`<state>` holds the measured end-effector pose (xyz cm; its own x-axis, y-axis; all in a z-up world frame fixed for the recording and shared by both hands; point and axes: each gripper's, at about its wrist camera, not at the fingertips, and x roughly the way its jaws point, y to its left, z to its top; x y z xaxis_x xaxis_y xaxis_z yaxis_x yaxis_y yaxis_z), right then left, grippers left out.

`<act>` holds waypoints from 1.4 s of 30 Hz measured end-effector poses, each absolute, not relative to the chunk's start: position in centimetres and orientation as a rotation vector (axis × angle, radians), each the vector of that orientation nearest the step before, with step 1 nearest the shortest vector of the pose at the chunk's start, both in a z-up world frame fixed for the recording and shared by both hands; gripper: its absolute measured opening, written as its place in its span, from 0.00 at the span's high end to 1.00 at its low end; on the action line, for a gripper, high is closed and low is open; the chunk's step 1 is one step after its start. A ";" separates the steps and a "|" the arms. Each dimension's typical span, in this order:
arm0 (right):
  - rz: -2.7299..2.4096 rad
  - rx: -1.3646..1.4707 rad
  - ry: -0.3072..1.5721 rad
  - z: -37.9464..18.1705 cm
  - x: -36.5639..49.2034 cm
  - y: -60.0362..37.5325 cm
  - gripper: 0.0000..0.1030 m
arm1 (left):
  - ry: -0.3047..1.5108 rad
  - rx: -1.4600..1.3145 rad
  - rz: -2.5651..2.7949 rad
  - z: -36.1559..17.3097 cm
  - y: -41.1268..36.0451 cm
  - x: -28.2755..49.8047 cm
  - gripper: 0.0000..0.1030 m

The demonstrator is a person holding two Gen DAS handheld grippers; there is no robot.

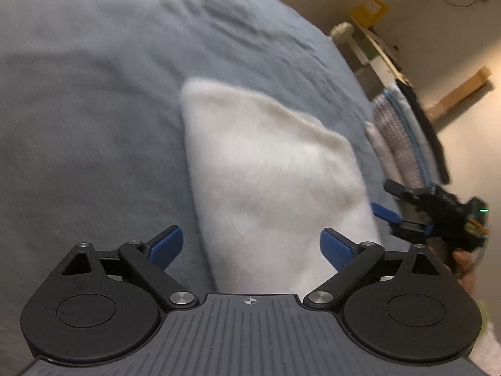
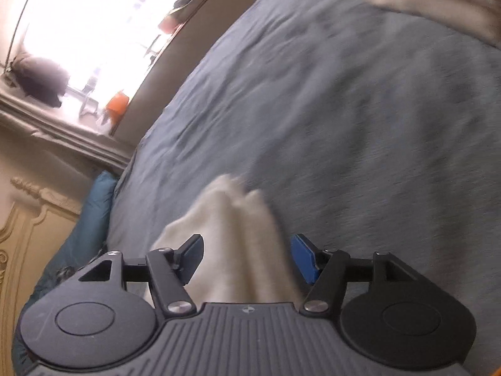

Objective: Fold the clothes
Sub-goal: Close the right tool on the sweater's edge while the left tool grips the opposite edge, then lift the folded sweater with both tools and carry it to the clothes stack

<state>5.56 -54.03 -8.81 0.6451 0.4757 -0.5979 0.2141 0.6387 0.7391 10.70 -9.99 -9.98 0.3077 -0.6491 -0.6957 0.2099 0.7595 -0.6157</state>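
Observation:
A folded white fluffy cloth (image 1: 269, 172) lies on the grey-blue bedspread (image 1: 94, 94). My left gripper (image 1: 250, 247) hovers over its near end, open, with its blue pads wide on either side and not touching it. To the right in the left wrist view, my right gripper (image 1: 388, 216) is at the cloth's right edge. In the right wrist view the same white cloth (image 2: 238, 238) runs between the blue pads of my right gripper (image 2: 247, 258), which is open, above the bedspread (image 2: 344, 109). Both views are motion-blurred.
A stack of folded clothes (image 1: 404, 138) sits on the bed's right edge, also seen as folded clothes (image 2: 438, 3) at the top right. Beyond are a white shelf (image 1: 363, 40), a bright window (image 2: 94, 31), a teal pillow (image 2: 90, 219) and a carved cream panel (image 2: 25, 219).

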 end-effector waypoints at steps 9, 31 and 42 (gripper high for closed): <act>0.387 1.075 1.095 -14.6 6.9 -53.3 0.27 | 1.252 -0.603 -0.739 -13.6 -11.4 11.3 0.05; 0.461 0.644 1.007 -6.0 9.4 -49.0 0.48 | 1.163 -0.362 -0.782 -6.7 -18.7 12.6 0.07; 0.331 0.468 0.698 7.9 9.3 -60.0 0.48 | 0.960 -0.184 -1.070 4.2 -33.9 18.5 0.08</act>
